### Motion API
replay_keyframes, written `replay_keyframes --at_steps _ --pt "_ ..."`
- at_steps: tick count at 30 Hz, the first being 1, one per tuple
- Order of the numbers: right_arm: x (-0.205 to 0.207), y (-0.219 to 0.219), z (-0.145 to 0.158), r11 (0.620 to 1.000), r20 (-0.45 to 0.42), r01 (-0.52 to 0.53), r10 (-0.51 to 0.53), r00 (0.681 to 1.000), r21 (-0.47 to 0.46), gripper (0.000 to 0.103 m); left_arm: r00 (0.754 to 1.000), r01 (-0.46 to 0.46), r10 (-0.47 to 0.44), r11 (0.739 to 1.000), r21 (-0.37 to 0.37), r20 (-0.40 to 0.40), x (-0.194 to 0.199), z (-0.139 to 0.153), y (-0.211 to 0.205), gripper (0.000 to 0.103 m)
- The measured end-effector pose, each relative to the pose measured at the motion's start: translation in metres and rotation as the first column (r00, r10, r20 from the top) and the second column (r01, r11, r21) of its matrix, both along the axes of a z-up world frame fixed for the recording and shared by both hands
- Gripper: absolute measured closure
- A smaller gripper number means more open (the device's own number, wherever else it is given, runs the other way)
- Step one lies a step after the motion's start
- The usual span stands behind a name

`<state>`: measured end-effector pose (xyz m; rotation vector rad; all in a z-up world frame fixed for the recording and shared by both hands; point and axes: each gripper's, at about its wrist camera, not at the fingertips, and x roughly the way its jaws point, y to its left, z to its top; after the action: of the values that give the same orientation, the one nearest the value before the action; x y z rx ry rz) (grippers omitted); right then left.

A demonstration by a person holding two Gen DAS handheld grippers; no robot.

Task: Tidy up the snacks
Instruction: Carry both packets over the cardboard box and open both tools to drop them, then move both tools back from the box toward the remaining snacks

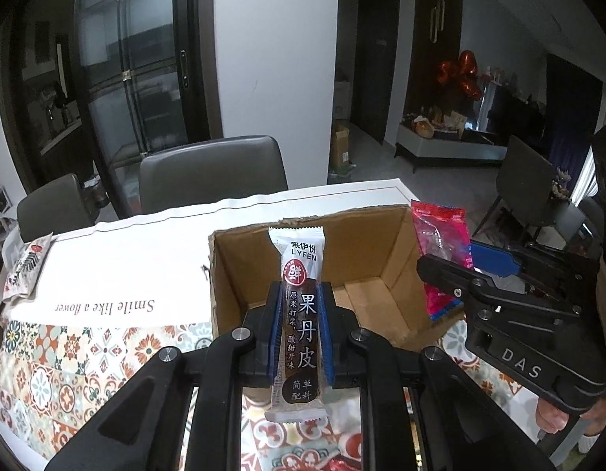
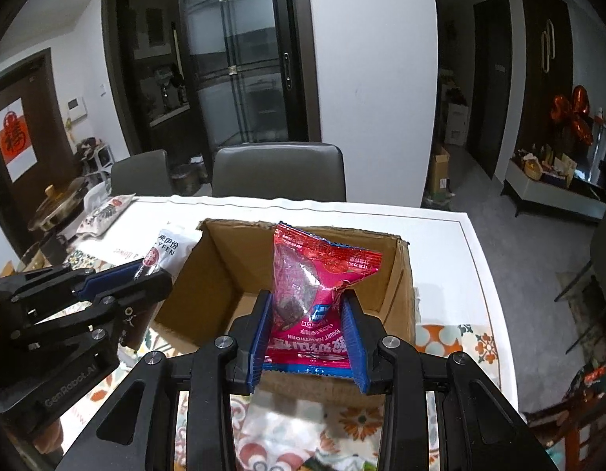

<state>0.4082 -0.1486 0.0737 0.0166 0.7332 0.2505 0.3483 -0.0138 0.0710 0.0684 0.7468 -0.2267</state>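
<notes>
Two tools each carry a snack over the near side of an open cardboard box. Nearest in the left wrist view, the left tool has its blue pads pressed together on the sides of a long brown-and-white snack bar, which stands upright between them with its white top end above the box's open mouth. In the right wrist view the right tool is clamped on the lower part of a pink snack packet; the packet leans up and away from the pads, its crimped top over the box interior. Each tool shows in the other's view: the right one enters from the right edge of the left wrist view with the pink packet beside the box's right wall, and a hand grips its handle low down. The box sits on a tabletop spread with a patterned floral cloth and a white sheet bearing printed words; what shows of its floor is bare. Farther left on the tabletop lies a white packet with dark print, well apart from the box. Beyond the far edge stand two grey chairs, then a white wall and dark glass doors.
</notes>
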Motion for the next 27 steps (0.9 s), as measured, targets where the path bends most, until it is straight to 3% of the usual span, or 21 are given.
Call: replay_keyframes --at_steps 10,13,15,16,27 --pt "0.03 -0.005 -0.014 1.0 -0.048 0.015 -0.014 0.999 0.021 0.067 0.999 -0.014 0.014 1.0 0.014 -0.029 0.026 -0.012 0.001 0.084" --pt "0.032 -0.005 -0.016 0.999 -0.052 0.02 -0.019 0.998 0.026 0.063 1.0 -0.019 0.019 1.0 0.016 -0.018 0.028 -0.012 0.002 0.069" --pt "0.032 -0.005 -0.016 0.999 -0.051 0.025 -0.024 0.998 0.023 0.043 1.0 -0.027 0.027 0.999 0.019 -0.006 0.025 -0.01 0.003 0.061" --pt "0.031 -0.005 -0.016 0.999 -0.045 0.032 -0.031 0.999 0.02 0.041 1.0 -0.03 0.03 0.999 0.026 -0.003 0.023 -0.009 0.003 0.061" --pt "-0.012 -0.004 -0.001 0.999 0.016 0.03 -0.031 0.999 0.02 0.04 0.999 -0.041 0.041 0.999 -0.01 0.027 -0.019 0.007 0.01 0.048"
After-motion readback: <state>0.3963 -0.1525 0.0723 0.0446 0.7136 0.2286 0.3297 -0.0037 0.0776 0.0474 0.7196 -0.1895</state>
